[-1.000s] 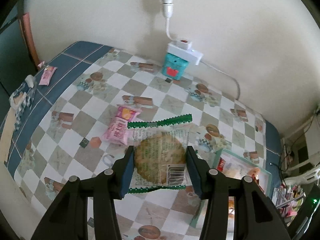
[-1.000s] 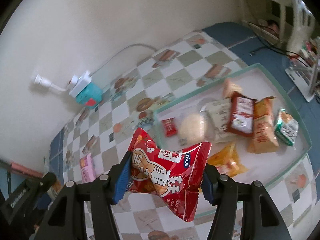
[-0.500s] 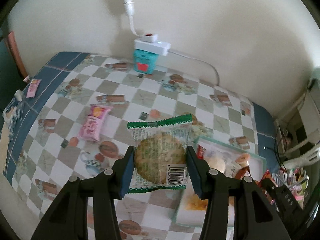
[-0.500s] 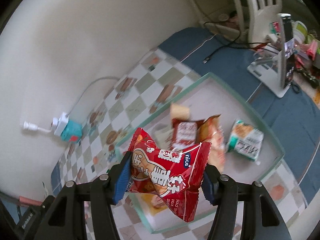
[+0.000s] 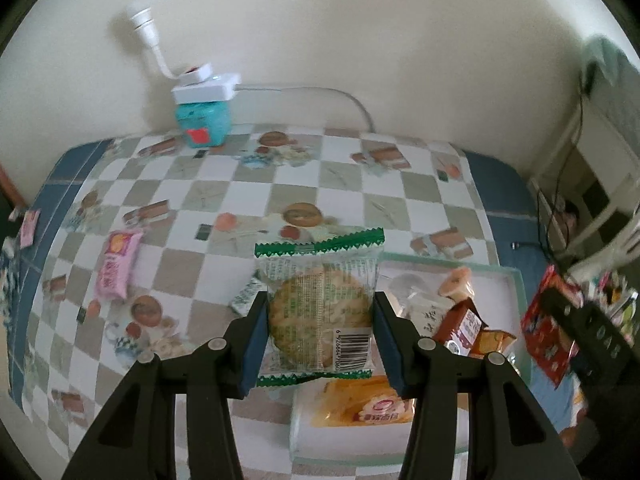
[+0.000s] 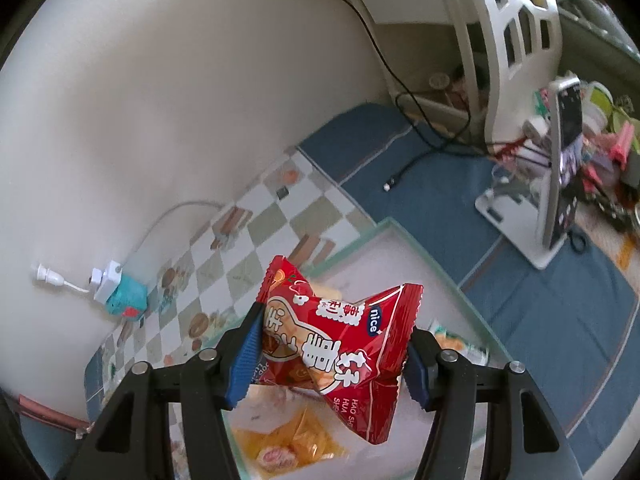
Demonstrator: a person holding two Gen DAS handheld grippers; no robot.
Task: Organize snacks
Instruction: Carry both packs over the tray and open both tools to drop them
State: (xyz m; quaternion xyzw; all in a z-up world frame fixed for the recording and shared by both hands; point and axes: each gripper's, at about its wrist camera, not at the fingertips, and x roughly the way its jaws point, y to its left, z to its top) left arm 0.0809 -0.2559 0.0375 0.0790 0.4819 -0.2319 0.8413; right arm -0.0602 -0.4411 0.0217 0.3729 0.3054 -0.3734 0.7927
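Note:
My left gripper (image 5: 319,338) is shut on a clear, green-edged cracker packet (image 5: 318,312), held above the left rim of the pale green tray (image 5: 448,259). Several snack packets lie in that tray, among them a yellow bag (image 5: 360,402) and a brown-red pack (image 5: 460,324). My right gripper (image 6: 334,354) is shut on a red snack bag (image 6: 340,342) and hangs over the same tray (image 6: 432,256). In the left wrist view the red bag (image 5: 546,332) and the right gripper show at the far right.
A pink snack pack (image 5: 116,266) and a small green packet (image 5: 245,297) lie on the checkered tablecloth (image 5: 224,188). A teal box with a white power strip (image 5: 204,110) stands by the wall. A phone on a white stand (image 6: 560,160) and cables sit beyond the tray.
Both grippers have swung right with their packets. The tray has come under the cracker packet, and the right wrist view has slid to the tray's far side toward the phone stand.

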